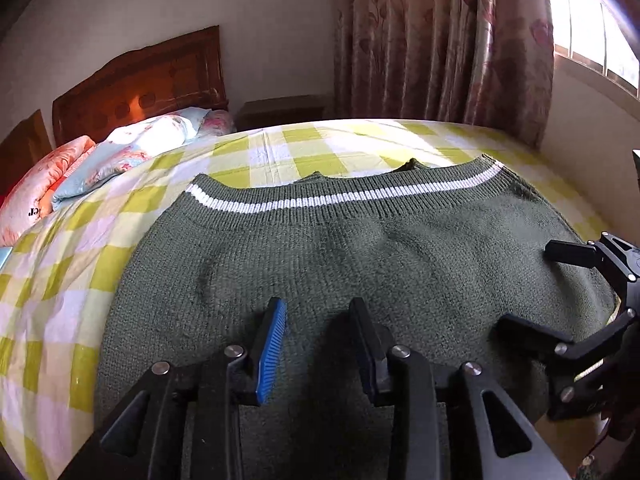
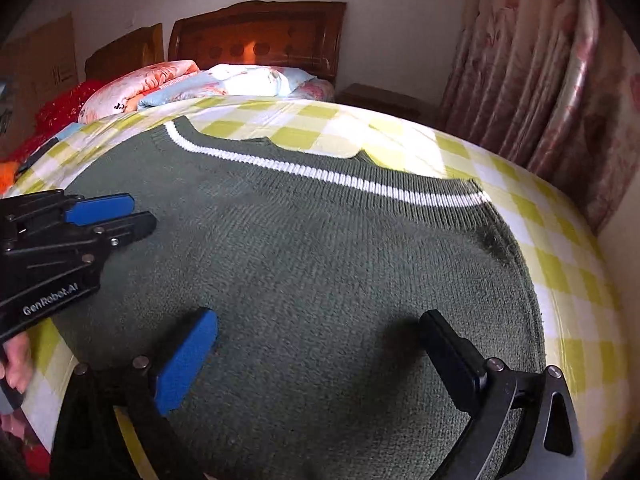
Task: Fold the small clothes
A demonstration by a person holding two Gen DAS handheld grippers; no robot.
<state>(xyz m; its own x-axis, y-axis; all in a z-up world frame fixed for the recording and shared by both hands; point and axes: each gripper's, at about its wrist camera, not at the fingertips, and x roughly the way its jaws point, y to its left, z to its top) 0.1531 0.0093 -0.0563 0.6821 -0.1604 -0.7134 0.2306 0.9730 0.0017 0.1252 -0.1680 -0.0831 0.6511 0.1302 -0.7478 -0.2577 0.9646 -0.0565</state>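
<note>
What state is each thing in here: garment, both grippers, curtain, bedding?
green sweater: spread flat on the bed, unfolded, striped hem at the far edge.
left gripper: open, over the sweater, holding nothing.
right gripper: open wide, holding nothing.
curtain: drawn aside, window partly uncovered.
quilts: folded, piled by the headboard.

green sweater [image 1: 360, 264] near edge hidden under tongs, nightstand [image 1: 282, 110] partly behind bed [image 1: 80, 280]
</note>
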